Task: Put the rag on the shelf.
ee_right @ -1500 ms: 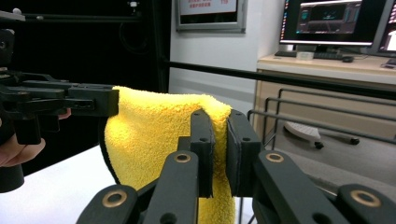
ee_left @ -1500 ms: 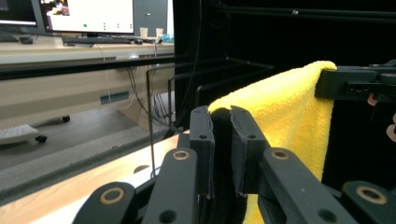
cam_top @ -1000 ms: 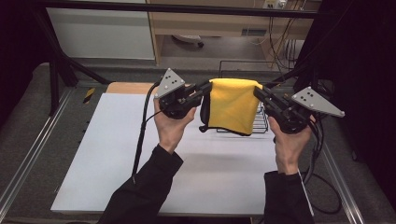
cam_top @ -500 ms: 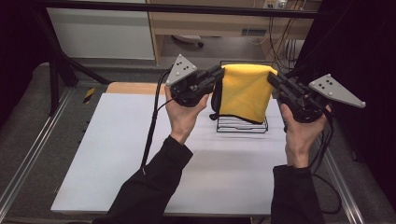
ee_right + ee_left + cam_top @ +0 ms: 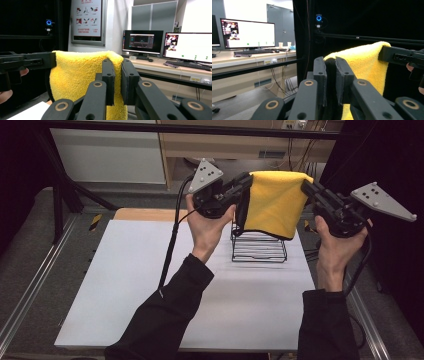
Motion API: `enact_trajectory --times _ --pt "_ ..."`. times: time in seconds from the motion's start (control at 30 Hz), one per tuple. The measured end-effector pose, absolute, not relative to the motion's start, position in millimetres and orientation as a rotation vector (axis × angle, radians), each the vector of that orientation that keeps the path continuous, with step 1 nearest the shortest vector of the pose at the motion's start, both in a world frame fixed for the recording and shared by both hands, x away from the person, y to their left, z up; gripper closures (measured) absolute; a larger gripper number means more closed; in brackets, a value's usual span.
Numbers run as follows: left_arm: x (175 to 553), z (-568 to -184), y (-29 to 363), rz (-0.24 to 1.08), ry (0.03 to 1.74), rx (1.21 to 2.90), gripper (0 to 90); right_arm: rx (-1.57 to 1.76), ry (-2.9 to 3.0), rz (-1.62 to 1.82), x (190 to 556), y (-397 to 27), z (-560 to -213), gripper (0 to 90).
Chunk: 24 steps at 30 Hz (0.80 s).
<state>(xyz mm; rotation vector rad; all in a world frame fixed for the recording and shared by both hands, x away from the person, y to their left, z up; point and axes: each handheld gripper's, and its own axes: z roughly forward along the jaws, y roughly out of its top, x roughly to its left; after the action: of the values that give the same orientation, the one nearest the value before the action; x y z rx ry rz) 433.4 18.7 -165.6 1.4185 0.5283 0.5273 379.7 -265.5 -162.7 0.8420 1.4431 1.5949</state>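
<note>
High view: we are holding a yellow cloth (image 5: 272, 202) taut above the rack (image 5: 259, 247), left gripper (image 5: 245, 185) and right gripper (image 5: 306, 190) both clamping its corners. Uneven pulling risks slipping one corner free.

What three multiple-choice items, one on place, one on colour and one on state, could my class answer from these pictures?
1. Where is the cloth?
A. flat on the table
B. in the air above the rack
C. on the floor

2. What colour is the cloth?
A. yellow
B. blue
C. white

3. How is the cloth held?
A. by one claw
B. by bare hands
C. by both claws, one at each top corner

Answers:
1 B, it hangs over the wire rack, clear of the table.
2 A, yellow in every view.
3 C, the left claw and right claw are each shut on a corner.
</note>
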Motion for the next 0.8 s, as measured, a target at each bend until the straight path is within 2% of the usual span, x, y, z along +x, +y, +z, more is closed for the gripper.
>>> enact_trajectory --times 0.8 --pt "458 -124 1 0.556 0.526 1.374 80.0 0.836 1.38 1.609 415 -279 -126 83.3"
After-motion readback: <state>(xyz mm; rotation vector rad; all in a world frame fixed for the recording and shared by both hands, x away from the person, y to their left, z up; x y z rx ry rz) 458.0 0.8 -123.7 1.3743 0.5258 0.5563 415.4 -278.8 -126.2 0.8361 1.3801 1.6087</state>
